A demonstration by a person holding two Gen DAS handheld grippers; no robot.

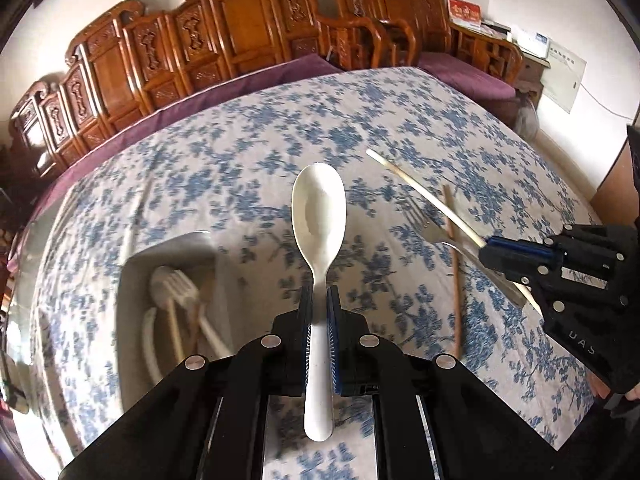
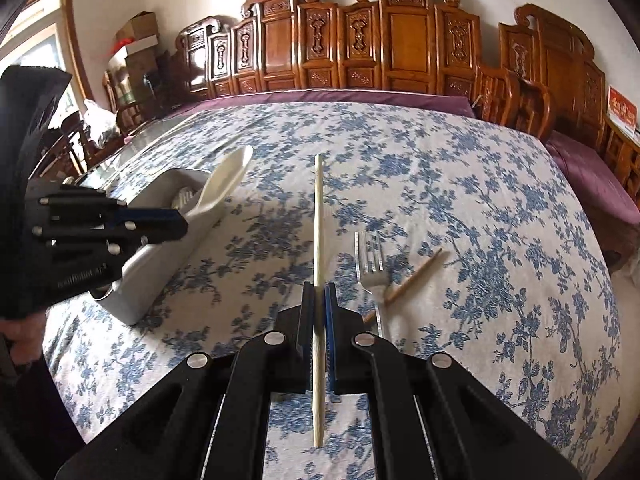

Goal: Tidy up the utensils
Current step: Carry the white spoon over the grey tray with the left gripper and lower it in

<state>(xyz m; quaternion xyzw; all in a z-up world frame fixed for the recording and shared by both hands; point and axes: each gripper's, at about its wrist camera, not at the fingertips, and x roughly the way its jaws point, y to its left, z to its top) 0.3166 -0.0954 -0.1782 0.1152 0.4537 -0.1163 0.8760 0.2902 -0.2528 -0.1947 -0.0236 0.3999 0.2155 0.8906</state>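
Observation:
My left gripper [image 1: 319, 300] is shut on the handle of a white spoon [image 1: 318, 216], bowl pointing away, held above the flowered cloth. That gripper [image 2: 182, 222] and spoon [image 2: 224, 182] also show at the left of the right wrist view, over the white utensil box [image 2: 140, 280]. My right gripper [image 2: 319, 294] is shut on a pale chopstick [image 2: 318, 216] that points straight ahead. In the left wrist view it [image 1: 486, 246] appears at the right with the chopstick [image 1: 412, 186]. The box [image 1: 136, 280] holds a fork, a spoon and sticks.
On the cloth lie a metal fork [image 2: 370, 264] and a brown chopstick [image 2: 416, 278], crossing near the fork's neck. Carved wooden chairs [image 2: 400, 40] with purple cushions line the table's far side. A glass-topped table edge [image 1: 24, 280] shows at the left.

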